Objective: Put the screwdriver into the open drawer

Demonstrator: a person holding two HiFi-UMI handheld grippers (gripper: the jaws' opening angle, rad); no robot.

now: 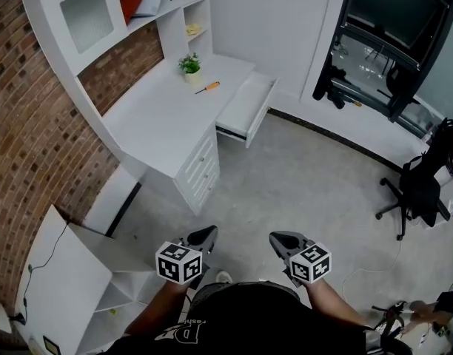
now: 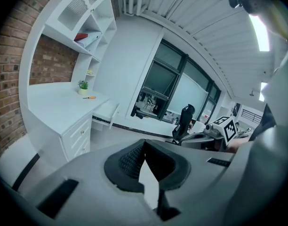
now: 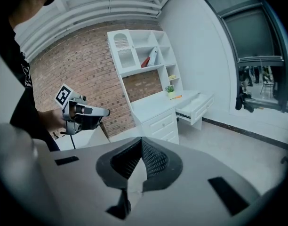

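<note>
Red-brown brick is seen in the wall (image 1: 27, 146) that fills the head view from seven to eleven o'clock. A grey floor (image 1: 300, 191) is spread across the middle. A white wooden bench (image 1: 160, 117) with a shelved top unit is set against the brick at about eleven o'clock. A black office chair (image 1: 423, 187) is placed well apart from it, at three o'clock. A white open drawer (image 1: 245, 106) is pulled out from the bench's far end.

At six o'clock, two grey grippers are held side by side above the floor, well apart from the bench. The left gripper (image 1: 204, 237) is clenched with nothing held, and the right gripper (image 1: 280, 239) is likewise clenched and empty.

A small green plant in a pale pot (image 1: 190, 66) is stood on the bench top. The orange-handled screwdriver (image 1: 207, 88) is laid flat on the bench top, near the plant at its four o'clock. The open drawer is found at the screwdriver's four o'clock.
</note>
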